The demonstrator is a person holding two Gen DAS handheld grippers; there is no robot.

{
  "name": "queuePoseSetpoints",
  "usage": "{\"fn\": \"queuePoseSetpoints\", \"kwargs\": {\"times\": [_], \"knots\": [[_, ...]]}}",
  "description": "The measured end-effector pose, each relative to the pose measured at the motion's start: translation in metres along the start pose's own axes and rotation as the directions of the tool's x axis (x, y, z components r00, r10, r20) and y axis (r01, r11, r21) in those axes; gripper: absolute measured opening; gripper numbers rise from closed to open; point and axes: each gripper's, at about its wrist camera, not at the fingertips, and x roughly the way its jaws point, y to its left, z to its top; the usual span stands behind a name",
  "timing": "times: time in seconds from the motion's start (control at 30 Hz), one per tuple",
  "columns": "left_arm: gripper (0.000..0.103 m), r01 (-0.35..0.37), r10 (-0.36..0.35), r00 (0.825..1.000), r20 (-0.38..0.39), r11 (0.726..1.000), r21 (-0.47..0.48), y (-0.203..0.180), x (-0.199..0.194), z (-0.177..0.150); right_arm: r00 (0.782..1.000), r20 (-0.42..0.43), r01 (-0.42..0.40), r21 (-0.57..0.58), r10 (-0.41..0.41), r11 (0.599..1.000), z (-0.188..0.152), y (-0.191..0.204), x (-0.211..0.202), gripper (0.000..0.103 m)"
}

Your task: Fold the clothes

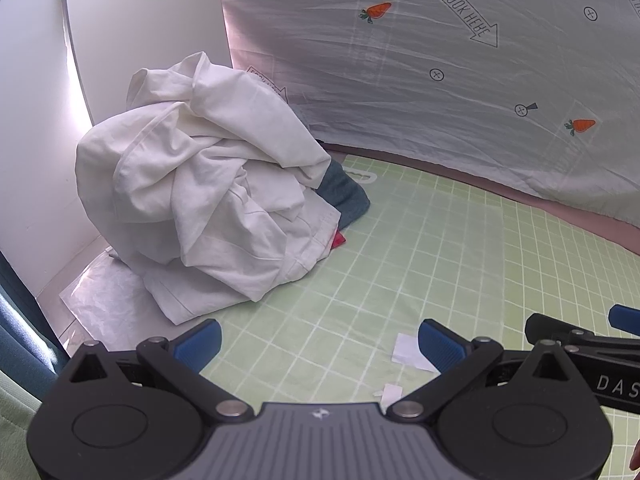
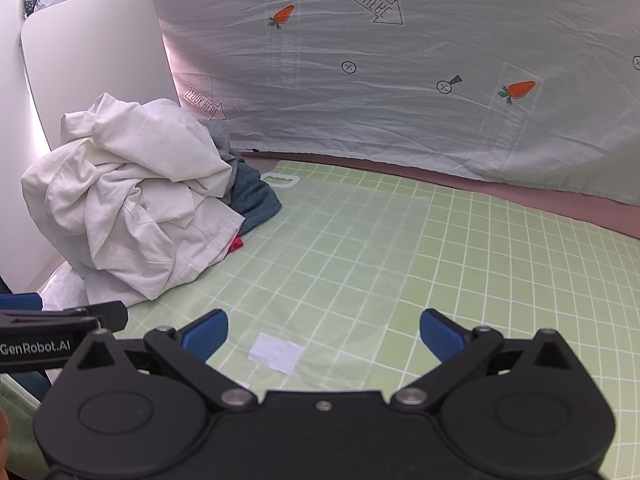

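A crumpled white garment tops a pile of clothes at the far left of the green grid mat. A dark teal garment and a bit of red cloth poke out beneath it. The pile also shows in the right wrist view, with the teal garment at its right. My left gripper is open and empty, low over the mat, short of the pile. My right gripper is open and empty beside it, over a clear plastic bag lying flat on the mat.
A white sheet with carrots and arrows hangs along the back. A white panel stands behind the pile. Small white paper pieces lie on the mat near the grippers. Crinkled plastic lies left of the pile.
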Motion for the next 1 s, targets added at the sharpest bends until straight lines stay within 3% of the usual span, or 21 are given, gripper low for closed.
{"fn": "queuePoseSetpoints", "kwargs": {"times": [1.0], "knots": [[0.103, -0.002, 0.002, 1.0, 0.001, 1.0, 0.002, 0.0001, 0.0009, 0.0015, 1.0, 0.002, 0.0, 0.003, 0.0, 1.0, 0.0009, 0.0005, 0.0003, 0.103]]}}
